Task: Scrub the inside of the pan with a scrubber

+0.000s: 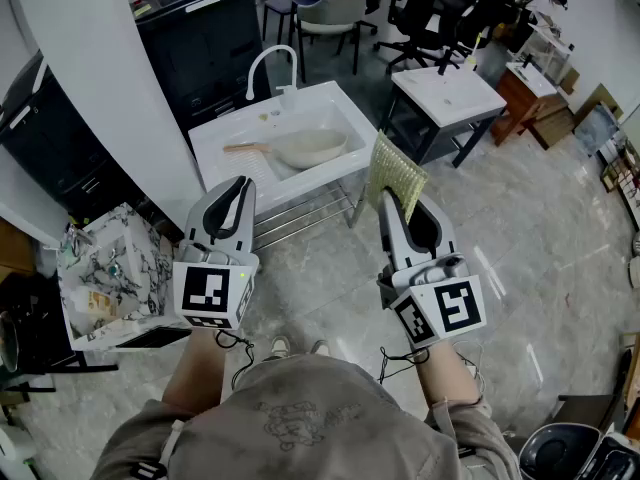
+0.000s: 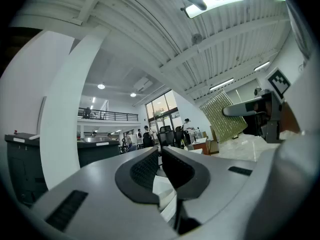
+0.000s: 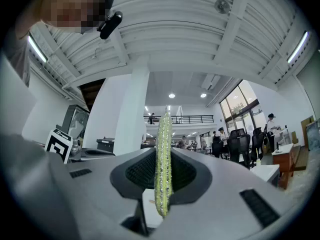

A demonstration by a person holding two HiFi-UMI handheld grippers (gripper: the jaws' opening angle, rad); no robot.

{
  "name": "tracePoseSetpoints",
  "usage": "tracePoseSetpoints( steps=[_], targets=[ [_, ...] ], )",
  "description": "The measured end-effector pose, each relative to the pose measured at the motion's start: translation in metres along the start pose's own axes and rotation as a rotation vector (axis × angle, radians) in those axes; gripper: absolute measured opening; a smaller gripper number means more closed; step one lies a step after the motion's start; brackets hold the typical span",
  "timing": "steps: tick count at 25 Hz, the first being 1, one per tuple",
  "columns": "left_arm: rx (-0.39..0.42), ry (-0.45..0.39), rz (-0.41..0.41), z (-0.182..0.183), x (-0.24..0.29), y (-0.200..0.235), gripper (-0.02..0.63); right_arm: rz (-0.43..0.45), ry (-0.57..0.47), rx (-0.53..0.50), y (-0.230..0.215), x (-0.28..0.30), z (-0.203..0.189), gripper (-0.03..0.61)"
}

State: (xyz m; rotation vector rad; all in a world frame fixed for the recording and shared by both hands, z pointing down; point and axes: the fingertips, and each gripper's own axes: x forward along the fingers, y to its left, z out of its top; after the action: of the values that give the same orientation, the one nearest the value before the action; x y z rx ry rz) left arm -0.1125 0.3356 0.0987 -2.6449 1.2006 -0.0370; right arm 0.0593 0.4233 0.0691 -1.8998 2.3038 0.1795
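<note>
A pale pan (image 1: 310, 148) with a wooden handle lies in the white sink (image 1: 225, 138), well ahead of both grippers. My right gripper (image 1: 392, 208) is shut on a yellow-green mesh scrubber (image 1: 393, 176), which stands up edge-on between its jaws (image 3: 164, 154). The left gripper view also shows the scrubber (image 2: 227, 115), held off to the right. My left gripper (image 1: 238, 190) is raised at the left with its jaws together (image 2: 160, 156) and nothing in them. Both are held in the air, short of the sink.
A curved faucet (image 1: 270, 68) stands at the sink's back and a metal rack (image 1: 305, 213) sits under it. A white pillar (image 1: 90, 78) and a marble-patterned box (image 1: 105, 273) are at the left. A second white sink table (image 1: 447, 93) and office chairs (image 1: 335, 13) lie beyond.
</note>
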Motion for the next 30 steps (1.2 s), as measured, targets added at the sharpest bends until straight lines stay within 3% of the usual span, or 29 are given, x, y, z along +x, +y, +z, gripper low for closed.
tracePoseSetpoints(
  steps=[17, 30],
  targets=[
    [0.017, 0.036, 0.053, -0.003, 0.003, -0.034, 0.035, 0.087, -0.007, 0.042, -0.02, -0.015, -0.01, 0.077],
    [0.027, 0.06, 0.049, -0.02, 0.011, -0.049, 0.035, 0.1, 0.006, 0.067, -0.035, -0.017, -0.027, 0.077]
  ],
)
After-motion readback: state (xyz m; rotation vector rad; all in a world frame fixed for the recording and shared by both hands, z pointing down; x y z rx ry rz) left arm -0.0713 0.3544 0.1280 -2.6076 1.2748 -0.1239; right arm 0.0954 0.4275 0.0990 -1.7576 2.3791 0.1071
